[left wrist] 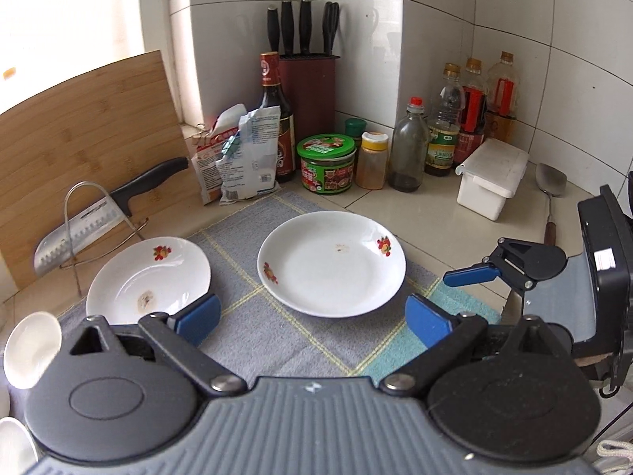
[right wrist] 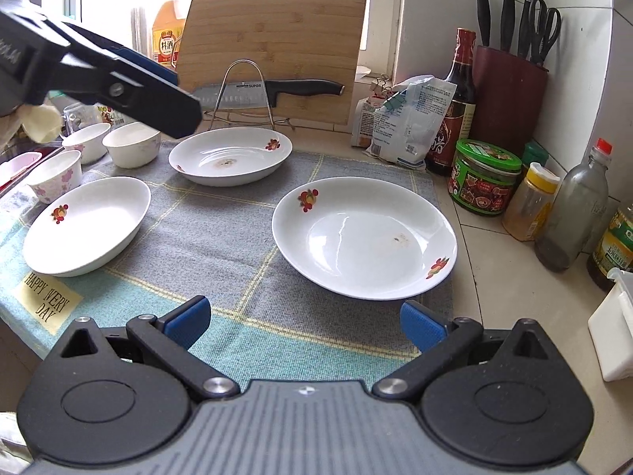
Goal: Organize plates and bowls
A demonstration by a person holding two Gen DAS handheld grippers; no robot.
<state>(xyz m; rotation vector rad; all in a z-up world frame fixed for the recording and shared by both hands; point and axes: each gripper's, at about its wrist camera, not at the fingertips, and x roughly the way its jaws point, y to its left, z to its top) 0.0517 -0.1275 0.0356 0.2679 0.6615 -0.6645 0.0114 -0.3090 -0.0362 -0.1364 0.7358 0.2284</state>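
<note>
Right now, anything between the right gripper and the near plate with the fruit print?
Nothing visible. The right gripper is open with only bare mat between it and the near plate. The left gripper hangs well off to the left, above the bowls.

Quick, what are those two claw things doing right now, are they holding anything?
Left gripper: jaws open, holding nothing.
Right gripper: jaws open, holding nothing.

far-left bowls (left wrist: 31,350) cut by edge | left claw (right wrist: 118,75) hides bowls behind
</note>
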